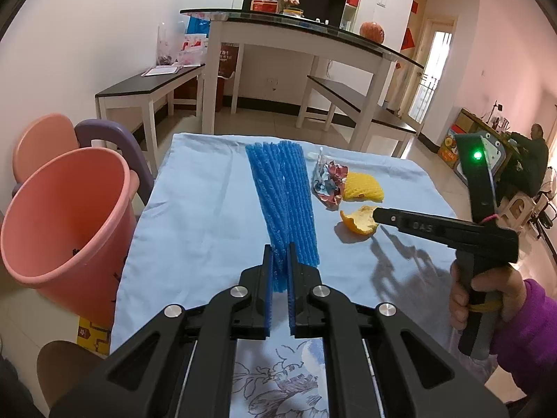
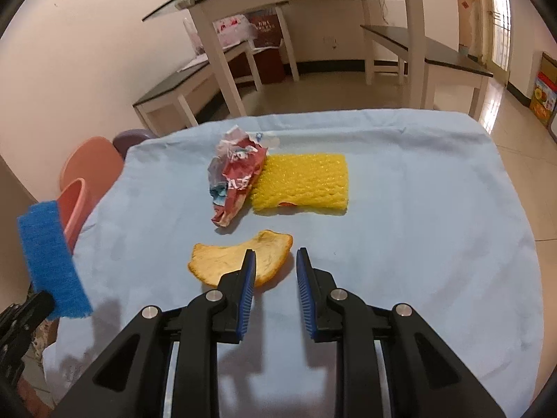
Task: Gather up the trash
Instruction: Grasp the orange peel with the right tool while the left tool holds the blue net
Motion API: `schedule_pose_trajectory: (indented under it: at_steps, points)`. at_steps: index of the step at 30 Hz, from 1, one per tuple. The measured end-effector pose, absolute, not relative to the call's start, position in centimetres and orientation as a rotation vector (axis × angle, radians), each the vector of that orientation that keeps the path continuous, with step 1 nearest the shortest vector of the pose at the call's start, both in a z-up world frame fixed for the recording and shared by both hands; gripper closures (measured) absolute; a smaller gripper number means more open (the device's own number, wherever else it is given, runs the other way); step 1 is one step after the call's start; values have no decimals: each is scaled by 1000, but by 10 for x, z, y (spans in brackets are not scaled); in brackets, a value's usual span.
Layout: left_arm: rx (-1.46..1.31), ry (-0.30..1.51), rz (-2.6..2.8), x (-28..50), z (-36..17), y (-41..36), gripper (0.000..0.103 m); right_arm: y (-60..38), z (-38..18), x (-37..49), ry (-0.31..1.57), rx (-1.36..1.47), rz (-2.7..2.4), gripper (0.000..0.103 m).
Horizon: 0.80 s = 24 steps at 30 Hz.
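Note:
My left gripper [image 1: 280, 249] is shut on a blue foam net [image 1: 283, 191] and holds it above the blue tablecloth [image 1: 195, 216]; the net also shows at the left edge of the right wrist view [image 2: 48, 254]. My right gripper [image 2: 275, 254] is open, just over the orange peel [image 2: 222, 261], which lies partly between the fingers. From the left wrist view the right gripper [image 1: 377, 214] reaches the peel [image 1: 357, 221]. A crumpled wrapper [image 2: 235, 177] and a yellow foam net [image 2: 303, 183] lie further back.
A pink bin [image 1: 66, 216] stands off the table's left edge, next to pink and purple chairs [image 1: 104, 136]. A white glass-topped table [image 1: 296, 31] and benches stand behind. The cloth's edges drop off left and right.

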<state>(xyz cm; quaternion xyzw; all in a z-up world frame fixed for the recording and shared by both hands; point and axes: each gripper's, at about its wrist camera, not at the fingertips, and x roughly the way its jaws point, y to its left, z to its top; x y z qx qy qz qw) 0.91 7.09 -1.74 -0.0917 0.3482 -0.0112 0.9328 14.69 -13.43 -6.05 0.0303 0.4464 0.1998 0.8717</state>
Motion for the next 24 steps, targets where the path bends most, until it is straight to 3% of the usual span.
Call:
schedule_pose_trajectory:
  at_steps: [4,6,10,24]
  points:
    - [-203,718,-25,9,-19,73,97,-131,-68,152,946,58,415,80]
    - [-206,717,-28,10,-19,73,97,-131,-71,154,955,64,408,89]
    - [-209,713,-29,12,-19,76,97,-137,-67,152,949,101,417,97]
    - [-199,638,37,0,-10,98,97,-97,-3,116,813,99,563,98]
